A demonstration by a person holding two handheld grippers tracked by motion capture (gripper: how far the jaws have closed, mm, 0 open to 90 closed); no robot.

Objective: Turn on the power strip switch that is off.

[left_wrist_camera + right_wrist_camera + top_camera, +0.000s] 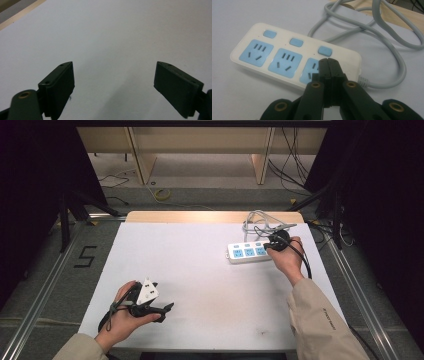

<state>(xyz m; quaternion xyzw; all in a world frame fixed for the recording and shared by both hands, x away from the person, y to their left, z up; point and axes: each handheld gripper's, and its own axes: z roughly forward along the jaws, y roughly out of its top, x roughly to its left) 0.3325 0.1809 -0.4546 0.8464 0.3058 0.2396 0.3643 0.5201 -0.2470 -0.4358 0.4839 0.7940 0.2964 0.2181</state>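
- Nearest the high camera: my left gripper (161, 311), held in the person's left hand (122, 312) near the front left corner of the table (190, 265). Grey three-cornered plate on top, cable looping round the hand.
- Left gripper view: both black jaws spread wide (113, 87), nothing between them, bare white tabletop (120, 37) beyond. I cannot tell from here whether they touch the surface.
- Right gripper (270, 246), held in the person's right hand (287, 257) at the far right of the table. In the right gripper view its jaws are pressed together (329, 62), nothing pinched that I can see.
- The closed tips sit over the end socket of the white power strip (294, 62), just below the third blue button (325, 50). Touching or hovering: cannot tell.
- Power strip (249, 252) lies flat on the white top, three blue sockets in a row, three blue buttons along one long edge.
- Its grey cord (384, 50) leaves the end beside the gripper and coils loosely behind the strip (260, 222), toward the table's wooden far edge (200, 216).
- The cord loops lie just beside the right gripper but not across the sockets.
- Beige sleeves (320, 325) come in from the bottom edge.
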